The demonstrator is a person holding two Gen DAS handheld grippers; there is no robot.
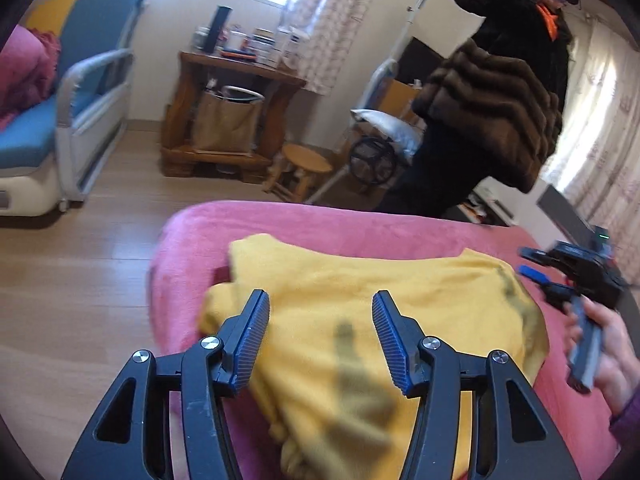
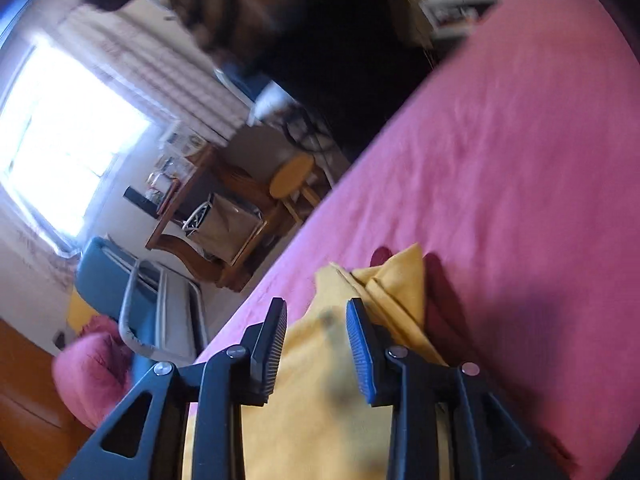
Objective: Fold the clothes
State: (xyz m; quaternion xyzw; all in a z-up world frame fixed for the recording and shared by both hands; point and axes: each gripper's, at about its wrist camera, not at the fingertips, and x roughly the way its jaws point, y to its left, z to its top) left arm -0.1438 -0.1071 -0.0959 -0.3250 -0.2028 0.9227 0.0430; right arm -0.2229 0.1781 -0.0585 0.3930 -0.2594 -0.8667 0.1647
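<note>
A yellow garment (image 1: 360, 300) lies partly folded on a pink blanket (image 1: 360, 228) covering the bed. My left gripper (image 1: 320, 320) is open, hovering just above the garment's near left part. My right gripper (image 1: 568, 276) shows at the right edge of the left wrist view, held in a hand beside the garment. In the tilted, blurred right wrist view, the right gripper (image 2: 316, 320) is open above the yellow garment (image 2: 320, 400), whose folded corner (image 2: 400, 276) points onto the pink blanket (image 2: 500, 160).
A person in a brown fur coat (image 1: 492, 96) stands beyond the bed. A wooden stool (image 1: 304, 164), a wooden side table (image 1: 228, 112) with a bag, and a blue chair (image 1: 80, 92) stand on the wood floor to the left.
</note>
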